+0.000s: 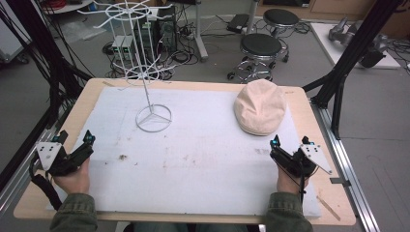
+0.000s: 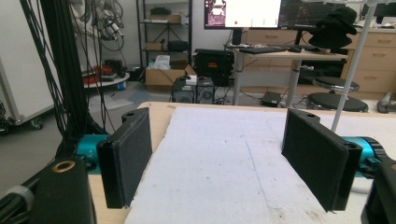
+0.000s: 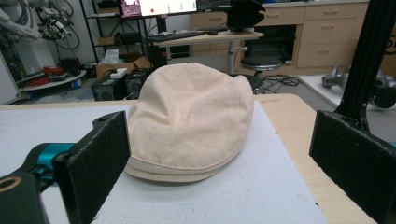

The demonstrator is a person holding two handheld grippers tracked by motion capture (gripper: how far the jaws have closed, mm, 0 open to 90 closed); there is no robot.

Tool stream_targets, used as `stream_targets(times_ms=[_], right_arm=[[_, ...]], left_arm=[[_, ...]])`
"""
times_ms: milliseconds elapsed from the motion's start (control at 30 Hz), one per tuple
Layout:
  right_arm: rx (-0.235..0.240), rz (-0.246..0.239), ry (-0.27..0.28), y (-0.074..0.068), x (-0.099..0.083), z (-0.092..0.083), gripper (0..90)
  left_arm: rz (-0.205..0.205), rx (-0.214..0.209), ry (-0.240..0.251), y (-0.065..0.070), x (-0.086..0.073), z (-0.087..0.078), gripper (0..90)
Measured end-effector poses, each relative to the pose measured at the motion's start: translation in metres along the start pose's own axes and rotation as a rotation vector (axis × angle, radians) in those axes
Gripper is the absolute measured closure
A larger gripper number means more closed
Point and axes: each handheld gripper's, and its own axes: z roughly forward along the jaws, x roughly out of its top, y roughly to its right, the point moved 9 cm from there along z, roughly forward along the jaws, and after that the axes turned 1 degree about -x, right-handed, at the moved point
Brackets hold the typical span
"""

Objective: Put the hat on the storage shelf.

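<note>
There was one cap (image 1: 260, 107) on the table (image 1: 309, 121), one white wire rack (image 1: 145, 72), and two grippers, one in each of the person's hands. The cap was a flat, cream-coloured cloth one, rounded on top, with a stitched edge along its short brim; it lay on the white mat (image 1: 193, 154) toward the far right corner. In the right gripper view it sat just ahead of the black jaws, brim toward the camera, untouched.

The right gripper (image 1: 291, 143) hovered near the table's front right, its jaws held wide apart with nothing between them, the cap a little beyond. The left gripper (image 1: 75, 137) was at the front left edge, jaws likewise spread and empty, well apart from the cap.

The rack stood on its ring base at the far left of the mat, its pole leaning upward to spoked hooks. Beyond the table were two black stools (image 1: 261, 47) and tangled cables on the floor. Nothing lay between the right gripper and the cap.
</note>
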Motion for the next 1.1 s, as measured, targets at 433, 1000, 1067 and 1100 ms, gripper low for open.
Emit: stream_targets(times_ms=[433, 1000, 1067, 1100], right_arm=[[0.012, 0.04, 0.013, 0.001, 0.002, -0.003, 4.4], [0.011, -0.014, 0.053, 0.002, 0.012, -0.004, 4.5], [0.021, -0.021, 0.06, 0.002, 0.021, -0.004, 4.5], [0.021, -0.018, 0.06, 0.002, 0.023, -0.004, 4.5]], left_arm=[[-0.046, 0.03, -0.013, -0.008, -0.003, 0.0, 23.4], [-0.057, 0.023, -0.02, -0.007, -0.005, 0.001, 23.4], [-0.055, 0.021, -0.022, -0.007, -0.006, 0.001, 23.4], [-0.053, 0.021, -0.023, -0.006, -0.006, 0.001, 23.4]])
